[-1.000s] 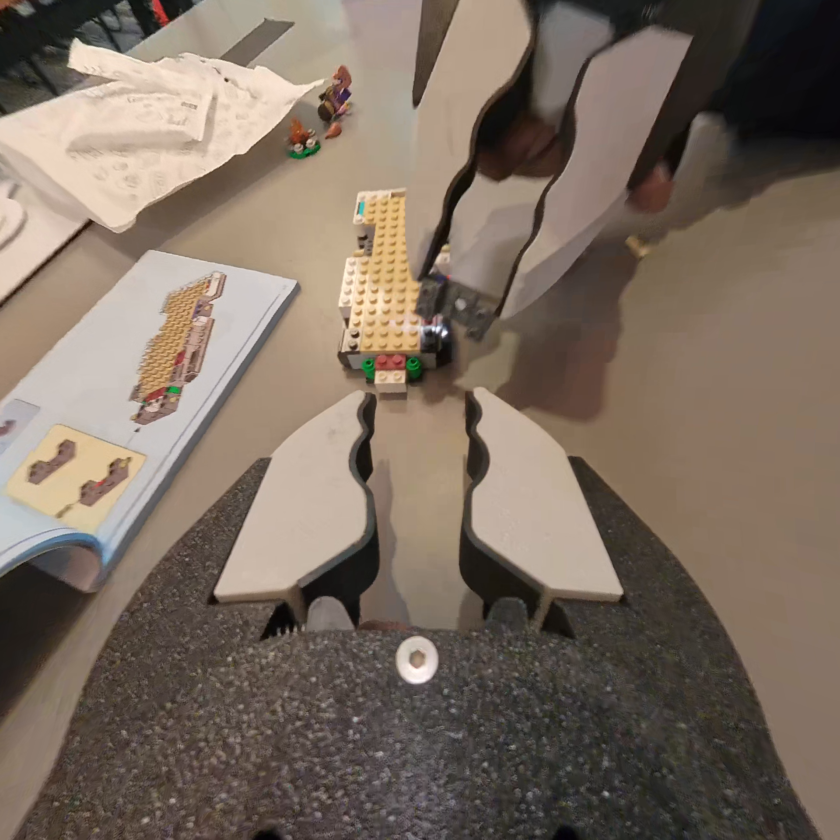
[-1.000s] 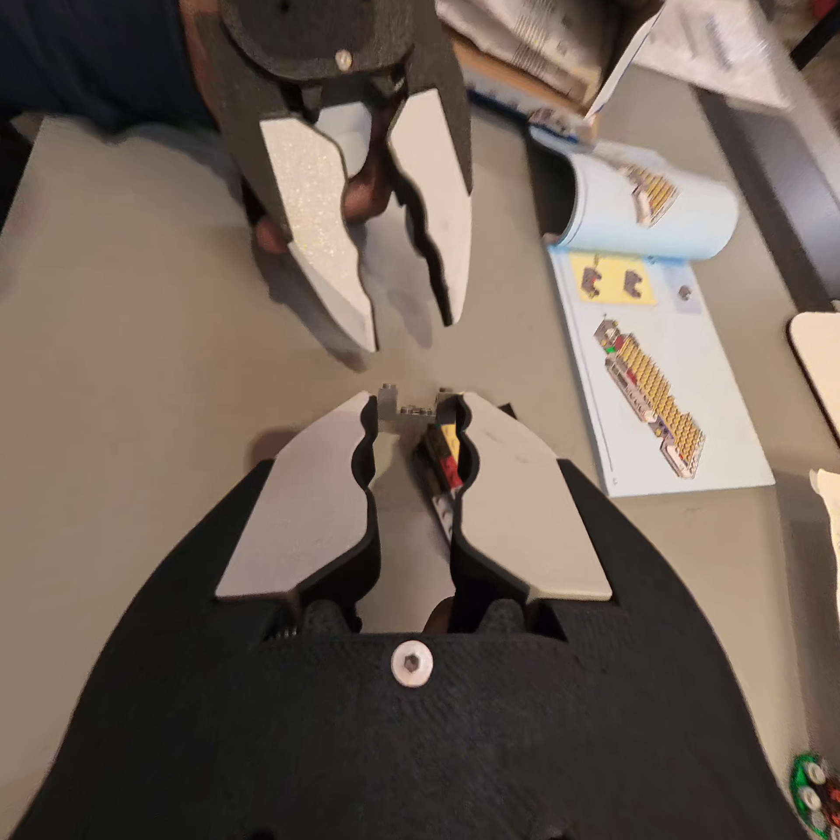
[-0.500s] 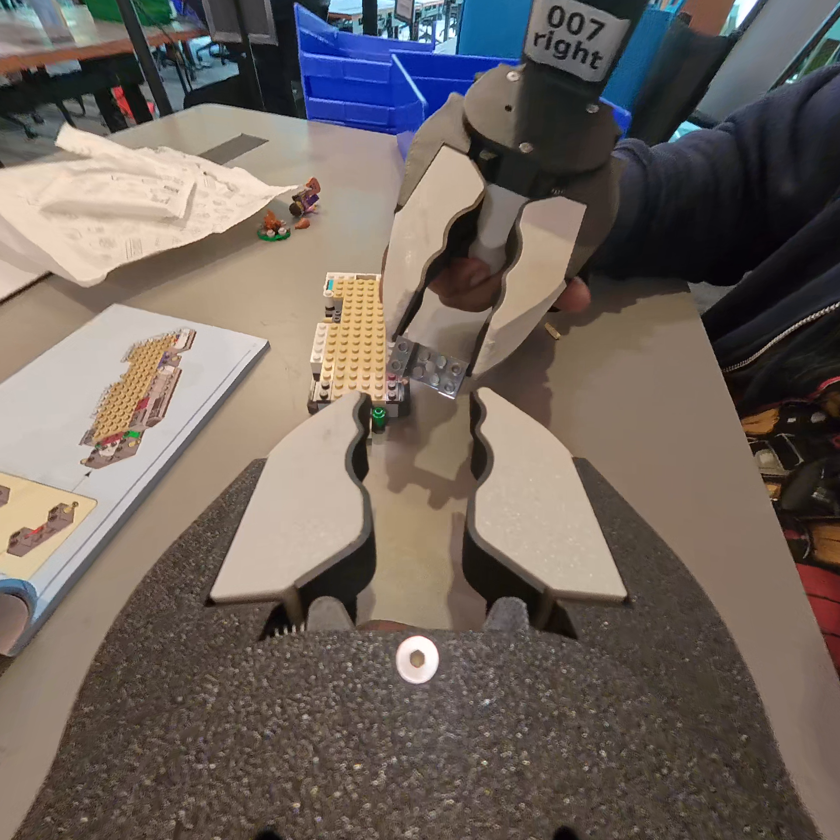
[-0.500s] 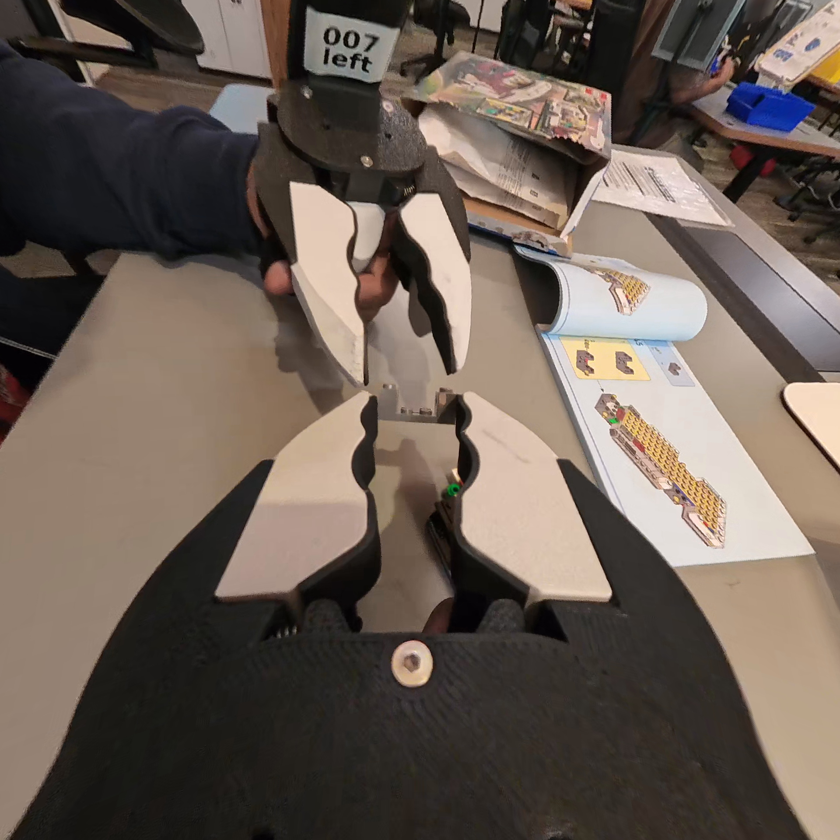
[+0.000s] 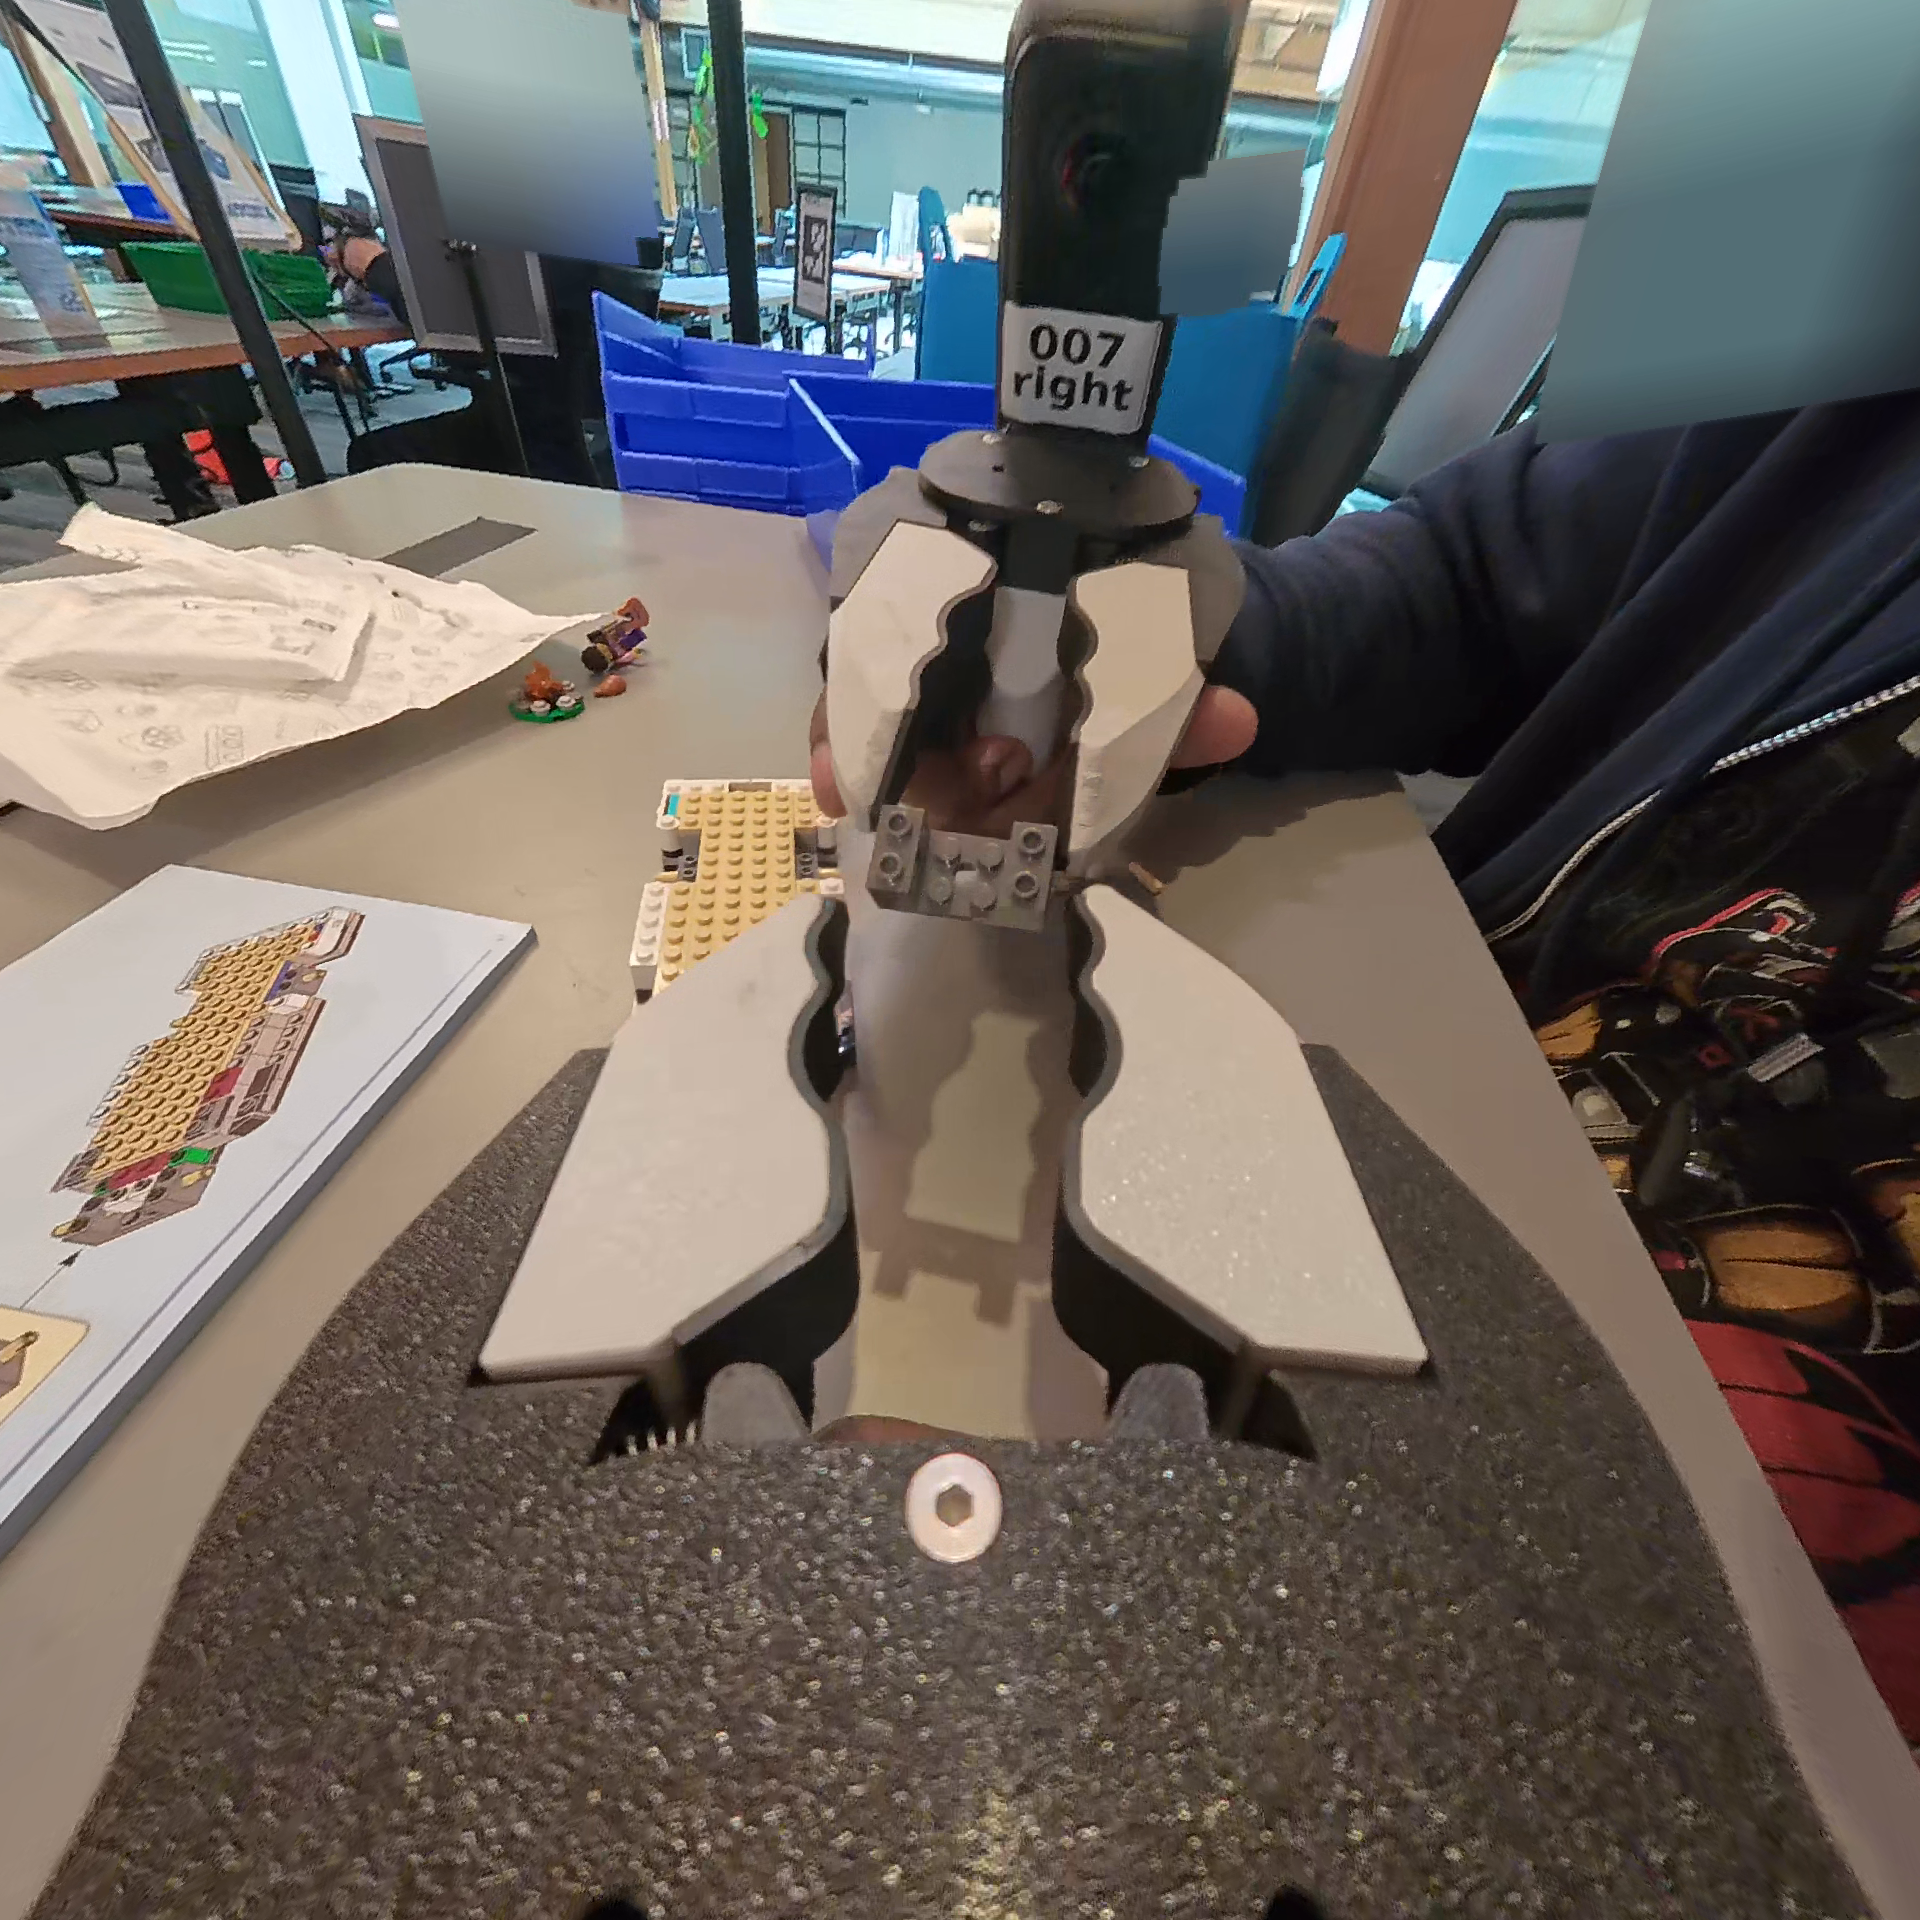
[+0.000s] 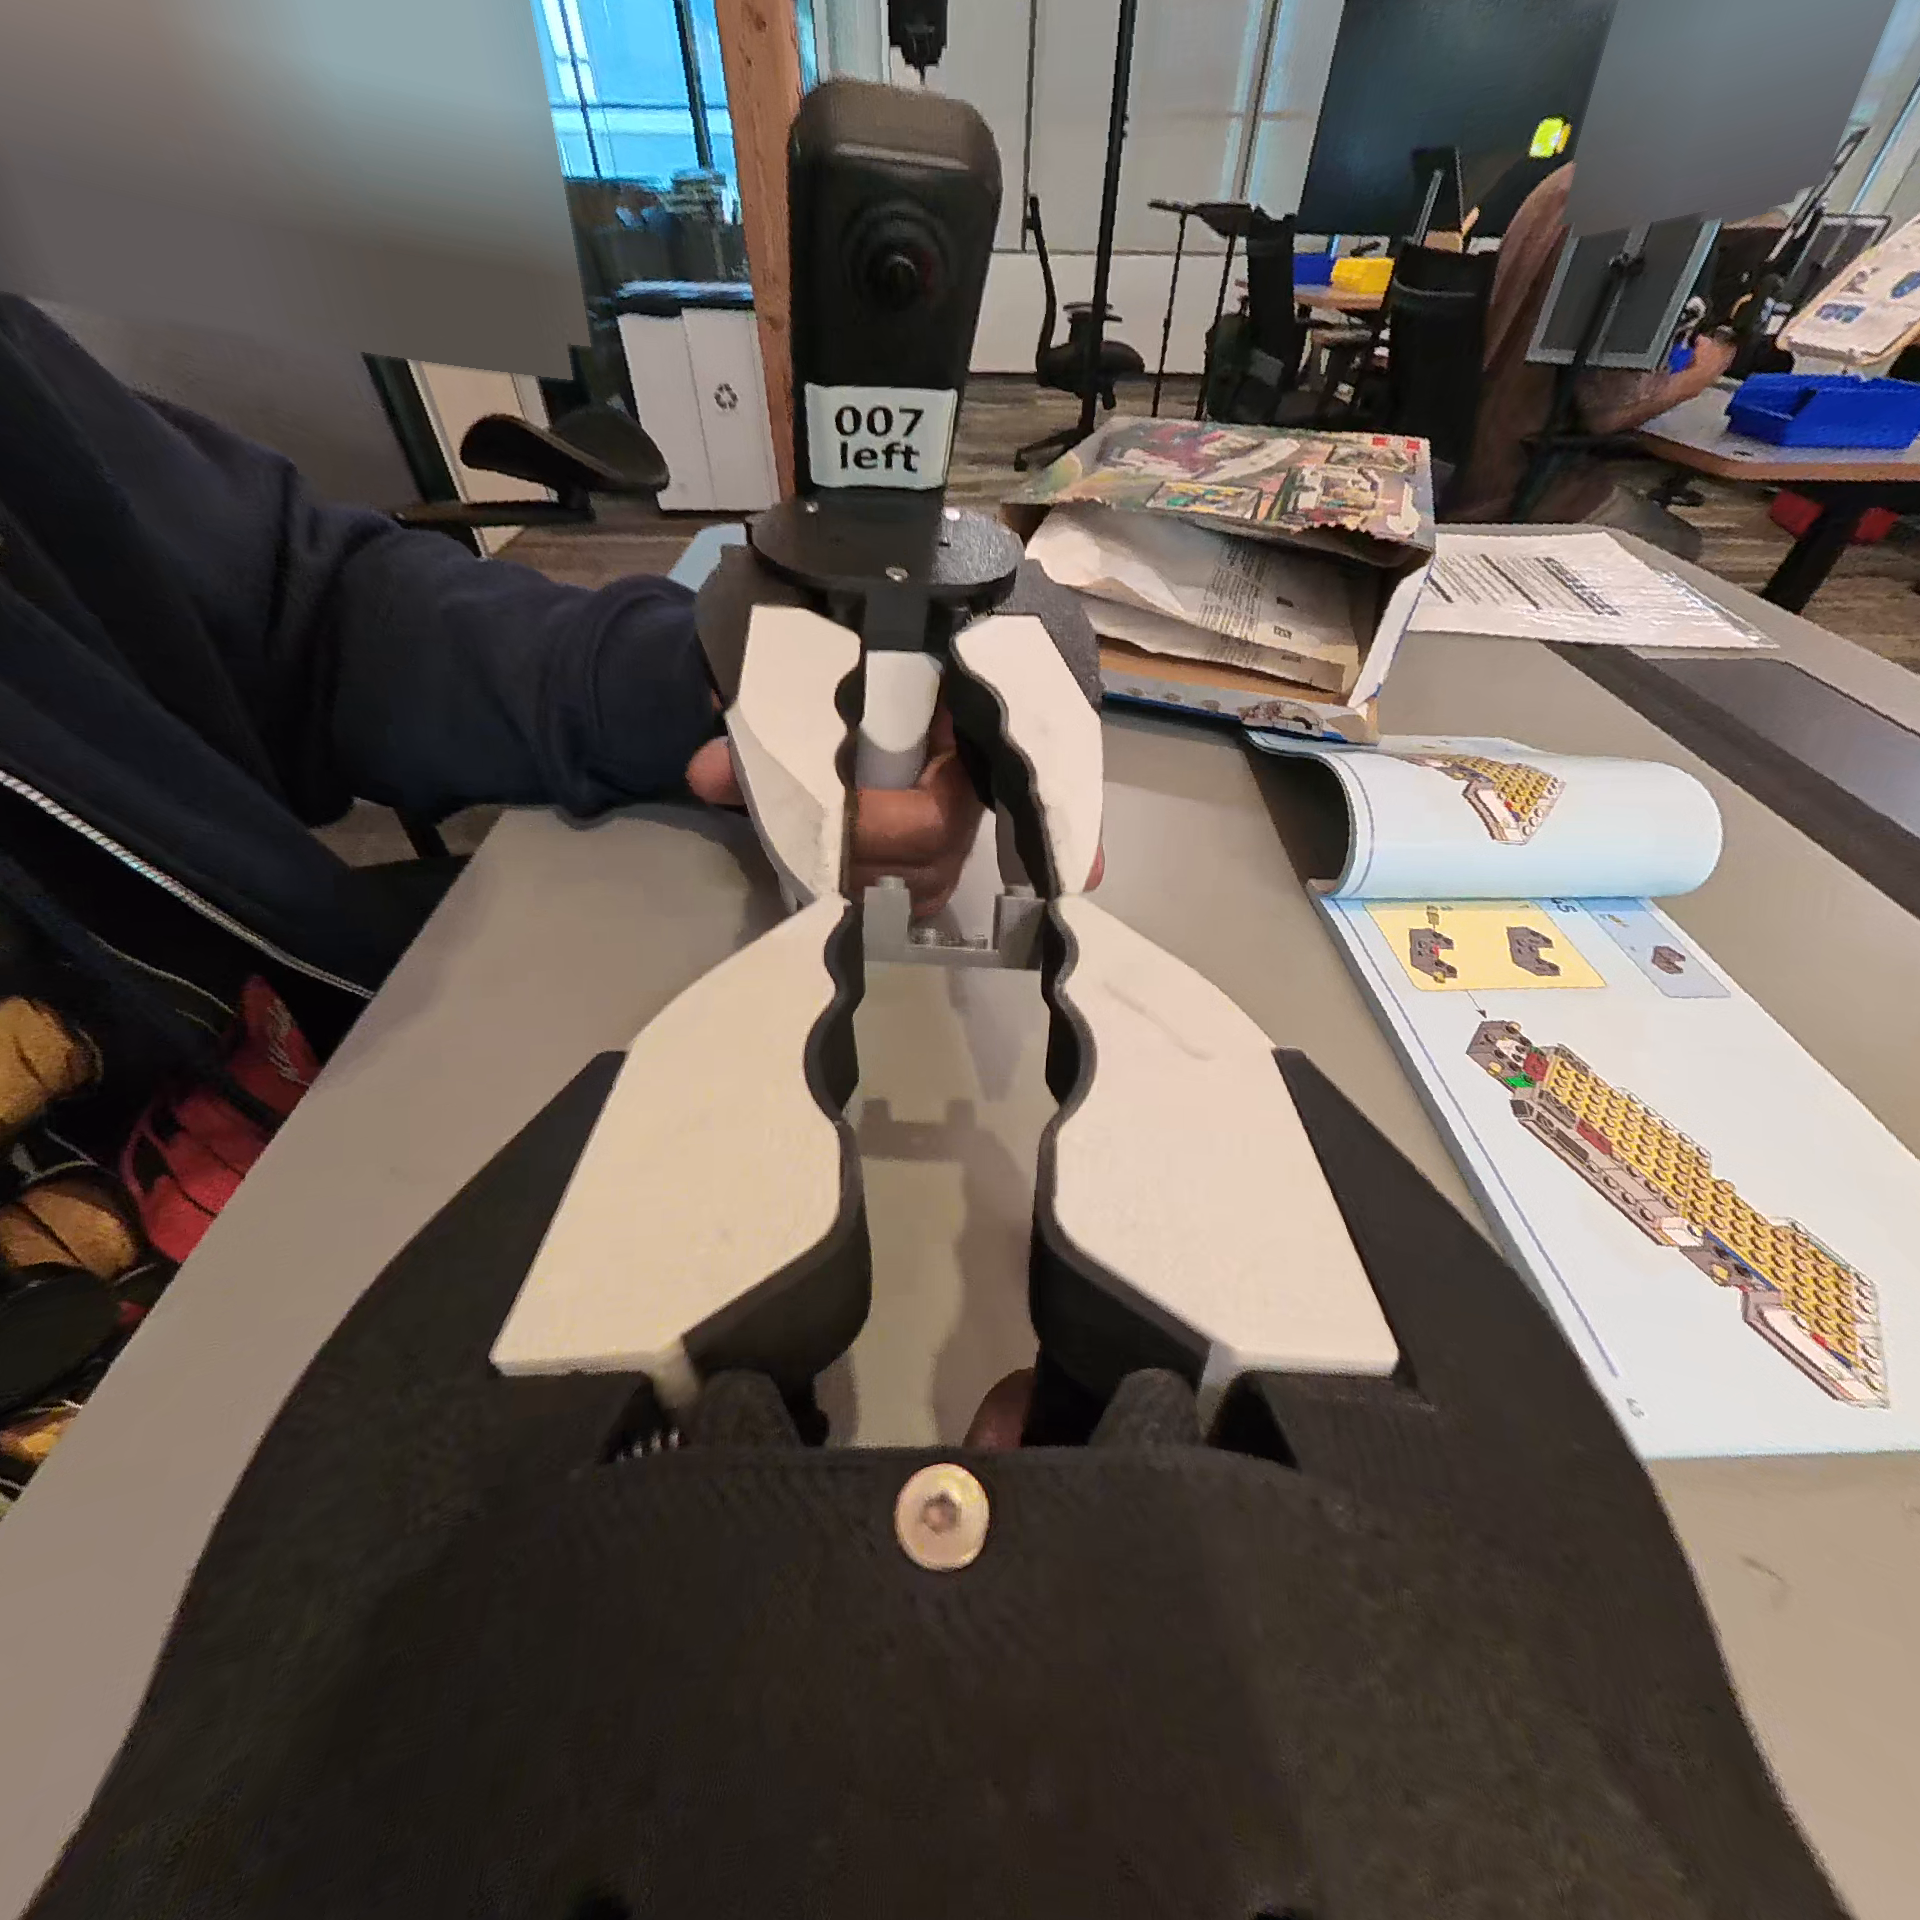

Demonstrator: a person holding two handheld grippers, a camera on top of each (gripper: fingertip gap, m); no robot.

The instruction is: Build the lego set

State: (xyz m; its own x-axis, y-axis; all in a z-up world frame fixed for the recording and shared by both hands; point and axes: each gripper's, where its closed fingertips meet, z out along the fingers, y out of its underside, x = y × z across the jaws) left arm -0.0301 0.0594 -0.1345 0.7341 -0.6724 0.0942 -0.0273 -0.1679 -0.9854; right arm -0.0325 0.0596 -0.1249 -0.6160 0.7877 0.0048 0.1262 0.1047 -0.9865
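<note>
My right gripper (image 6: 951,914) is shut on a grey U-shaped brick piece (image 6: 951,940), with a pad pressed on each end. I hold it in the air above the grey table (image 6: 582,997). In the left wrist view the right gripper (image 5: 971,831) faces me with the studded grey piece (image 5: 966,878) at its tips. My left gripper (image 5: 953,904) is open and empty. Its fingertips (image 5: 821,925) stand just short of the piece, with a gap on each side. A tan studded build (image 5: 727,862) lies on the table to the left, partly behind my left finger.
An open instruction booklet (image 5: 260,1039) lies at the left and also shows in the right wrist view (image 6: 1610,1091). Crumpled white sheets (image 5: 208,665) and small figure parts (image 5: 545,696) lie farther back. A torn cardboard box (image 6: 1226,561) with papers stands behind. The person's dark sleeve (image 5: 1507,644) is at the right. Left and right tips are no more than a few centimetres apart.
My right gripper has lifted the grey piece off the table beside the tan build. Both grippers have risen and tilted up, and now meet tip to tip.
</note>
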